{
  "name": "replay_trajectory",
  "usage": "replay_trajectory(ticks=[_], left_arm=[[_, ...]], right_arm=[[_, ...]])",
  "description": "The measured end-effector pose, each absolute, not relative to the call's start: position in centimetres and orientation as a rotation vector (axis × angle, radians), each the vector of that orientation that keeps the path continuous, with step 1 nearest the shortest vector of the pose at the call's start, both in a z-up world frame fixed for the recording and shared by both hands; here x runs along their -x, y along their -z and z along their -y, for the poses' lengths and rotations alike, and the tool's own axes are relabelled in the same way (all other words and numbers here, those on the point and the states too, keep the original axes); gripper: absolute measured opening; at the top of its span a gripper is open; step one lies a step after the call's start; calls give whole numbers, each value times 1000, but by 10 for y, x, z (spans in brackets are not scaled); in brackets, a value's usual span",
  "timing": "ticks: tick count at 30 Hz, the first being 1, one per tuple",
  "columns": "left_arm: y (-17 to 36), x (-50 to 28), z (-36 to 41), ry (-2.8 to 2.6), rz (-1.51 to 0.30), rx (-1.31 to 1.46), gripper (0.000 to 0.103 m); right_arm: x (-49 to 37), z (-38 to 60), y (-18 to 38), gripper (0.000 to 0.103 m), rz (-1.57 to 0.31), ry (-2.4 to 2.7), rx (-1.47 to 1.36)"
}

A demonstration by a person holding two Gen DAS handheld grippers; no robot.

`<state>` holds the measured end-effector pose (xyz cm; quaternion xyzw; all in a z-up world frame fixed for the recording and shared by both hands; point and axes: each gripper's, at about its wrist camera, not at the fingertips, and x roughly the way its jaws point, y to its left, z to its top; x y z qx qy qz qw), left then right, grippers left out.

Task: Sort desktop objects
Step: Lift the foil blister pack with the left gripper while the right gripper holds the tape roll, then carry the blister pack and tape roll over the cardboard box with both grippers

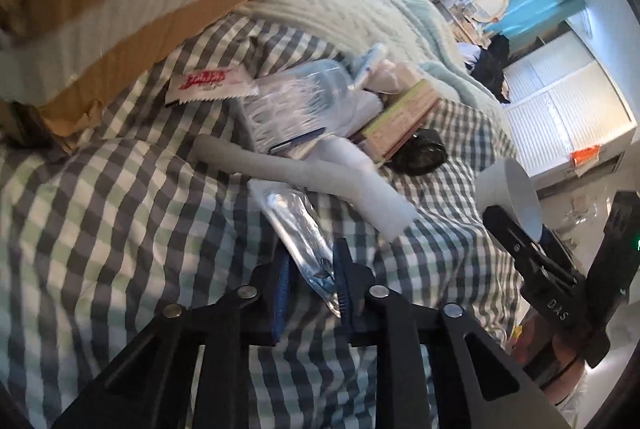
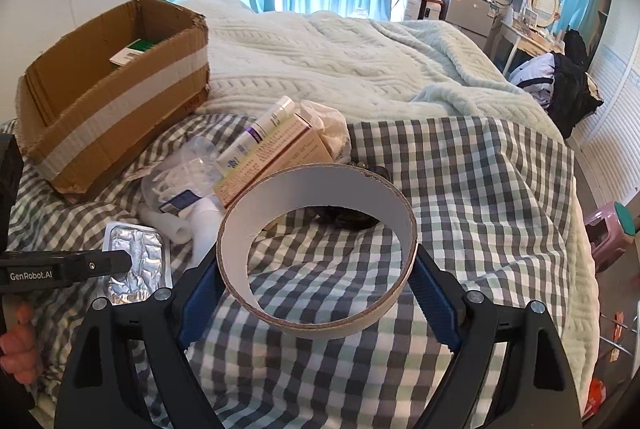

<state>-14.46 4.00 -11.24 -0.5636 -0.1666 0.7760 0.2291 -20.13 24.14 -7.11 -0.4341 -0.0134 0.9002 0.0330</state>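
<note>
Left claw [image 1: 312, 279] clamps foil blister pack [image 1: 298, 225], its end hidden; right claw [image 2: 316, 285] grips tape ring [image 2: 320, 249], screening the dark item behind on the bed [image 2: 480, 169].

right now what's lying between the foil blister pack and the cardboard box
In the right wrist view, a clear plastic bag of white items lies on the checked sheet between the foil blister pack and the cardboard box.

A bed [image 2: 500, 169] spread with a grey-and-white checked sheet and a pale green knitted blanket [image 2: 340, 57] carries an open brown cardboard box [image 2: 116, 125] beside a heap of packets, a beige carton [image 2: 280, 157] and a silver foil blister pack [image 2: 136, 265].
</note>
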Motion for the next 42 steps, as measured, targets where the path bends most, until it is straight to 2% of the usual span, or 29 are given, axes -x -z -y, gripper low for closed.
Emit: replay_trajectory(ticks=[3, 8, 13, 19, 25, 32, 36, 38, 39, 41, 42], left_arm=[[94, 130, -40, -2189, 375, 1489, 9], [77, 115, -45, -2259, 229, 1392, 8], [99, 120, -56, -2225, 182, 1479, 9], [116, 131, -83, -2269, 40, 1480, 10], [99, 119, -78, -2313, 2, 1380, 9], [61, 126, -61, -2362, 75, 1294, 9], [72, 130, -53, -2306, 139, 1360, 10], [89, 132, -55, -2297, 104, 1433, 10], [95, 131, -55, -2305, 87, 1443, 12], [109, 129, -56, -2327, 33, 1475, 31], [113, 129, -55, -2337, 15, 1489, 54]], right_arm=[[194, -238, 62, 86, 41, -2792, 1306], [186, -229, 45, 86, 43, -2834, 1269], [182, -221, 39, 86, 39, -2861, 1255], [185, -219, 46, 86, 20, -2851, 1284], [183, -216, 47, 86, -2, -2863, 1279], [182, -201, 27, 86, 15, -2892, 1246], [181, -194, 15, 86, 28, -2908, 1219], [181, -191, 14, 86, 32, -2909, 1221], [181, -190, 15, 86, 32, -2909, 1223], [181, -188, 18, 87, 29, -2908, 1234], [181, -188, 21, 87, 27, -2906, 1241]])
